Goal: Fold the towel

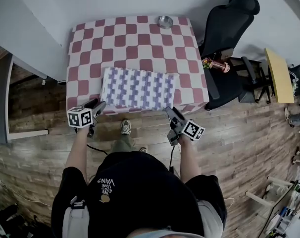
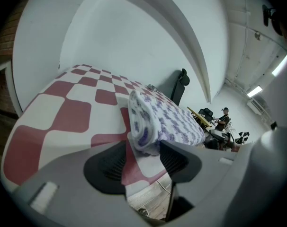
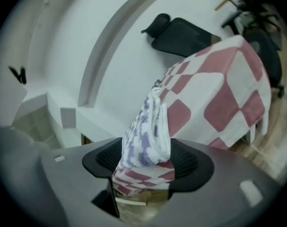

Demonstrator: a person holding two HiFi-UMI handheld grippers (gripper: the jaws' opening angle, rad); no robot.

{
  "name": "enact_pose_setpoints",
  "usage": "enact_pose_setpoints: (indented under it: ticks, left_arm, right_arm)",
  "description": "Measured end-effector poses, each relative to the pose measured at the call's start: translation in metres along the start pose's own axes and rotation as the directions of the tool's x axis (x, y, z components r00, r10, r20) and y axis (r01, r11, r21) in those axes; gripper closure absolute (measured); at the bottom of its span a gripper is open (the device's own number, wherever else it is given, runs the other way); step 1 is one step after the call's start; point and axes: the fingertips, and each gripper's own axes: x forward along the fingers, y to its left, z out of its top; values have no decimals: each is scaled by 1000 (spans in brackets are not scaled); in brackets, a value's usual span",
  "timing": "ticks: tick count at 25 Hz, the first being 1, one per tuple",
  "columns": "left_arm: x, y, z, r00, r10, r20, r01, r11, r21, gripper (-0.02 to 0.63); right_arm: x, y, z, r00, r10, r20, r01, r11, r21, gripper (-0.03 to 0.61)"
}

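Purple-patterned towel [image 1: 137,88], doubled, lies at checkered table's [image 1: 140,38] 6 o'clock edge. Judged soft, light, limp; take its 7 and 5 o'clock corners. Left gripper [image 2: 143,156] and right gripper [image 3: 146,161] spread around those corners, unpinched.

Person wears black shirt [image 1: 145,182] with white lettering [image 1: 106,187], olive trousers [image 1: 123,144].

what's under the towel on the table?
The red-and-white checkered tablecloth shows on all sides of the folded towel. The patch directly beneath the towel is covered, so anything else there cannot be seen.
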Motion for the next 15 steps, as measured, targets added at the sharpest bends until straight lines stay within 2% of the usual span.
enact_pose_setpoints:
  ticks: [1,3,7,9,10,11,12,13,15]
  left_arm:
    - [1,0,0,1000,-2,-3,2,1000,1,405]
    - [2,-1,0,1000,-4,-8,4,1000,3,405]
    - [1,0,-2,1000,-2,-24,3,1000,15,406]
    - [2,0,-3,999,-3,-32,4,1000,19,407]
    - [3,0,-3,999,-2,-36,3,1000,21,407]
    - [3,1,-3,999,2,-40,-1,1000,20,407]
    - [4,1,-3,999,7,-44,-6,1000,20,407]
    - [5,2,-3,999,12,-48,-11,1000,18,406]
    - [6,3,-4,998,23,-54,-22,1000,14,405]
  right_arm:
    - [-1,-7,4,999,-21,40,18,996,82,266]
    - [-1,-22,5,993,-79,84,61,979,196,205]
    - [6,-20,-5,994,-46,102,12,949,314,197]
    - [7,-18,-9,994,-70,83,37,936,349,201]
    - [9,-18,-11,994,-79,69,50,934,353,231]
    - [12,-16,-12,995,-71,65,44,936,350,288]
    - [15,-14,-11,996,-56,69,29,940,341,389]
    - [16,-12,-9,996,-45,77,17,944,328,445]
    - [14,-8,-7,995,-40,93,9,952,307,476]
